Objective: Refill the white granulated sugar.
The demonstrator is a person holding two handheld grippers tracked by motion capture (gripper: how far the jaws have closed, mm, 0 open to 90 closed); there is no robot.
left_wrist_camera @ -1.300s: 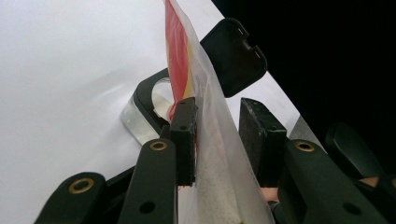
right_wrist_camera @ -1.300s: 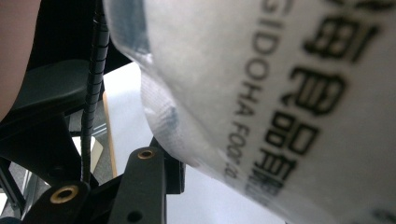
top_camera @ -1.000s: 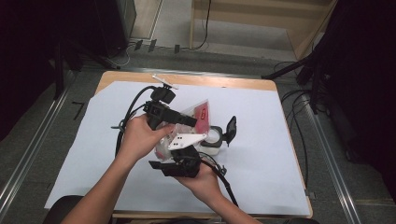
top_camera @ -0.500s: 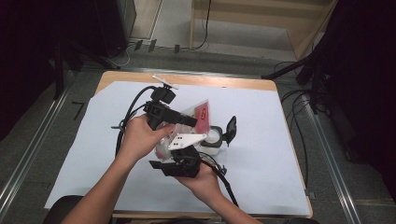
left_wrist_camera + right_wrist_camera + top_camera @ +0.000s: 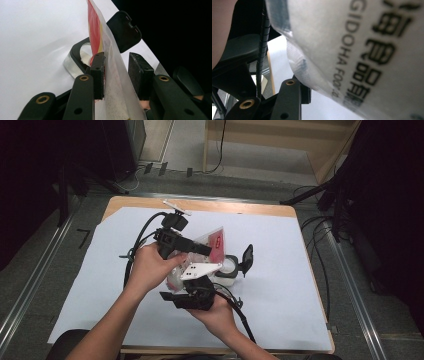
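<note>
Two sets of fingers work one pouch. Our left gripper has its fingers apart around the pouch's upper part, one pad touching the film. Whether our right gripper is clamped we cannot tell. We hold the pouch tilted over the open container at mid-counter, probably to pour, its black lid flipped back.

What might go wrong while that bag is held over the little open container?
The bag sits between the left gripper's fingers with a gap on one side, so it may slip. Its mouth hangs beside the small container, so the contents may miss and spill on the white sheet.
</note>
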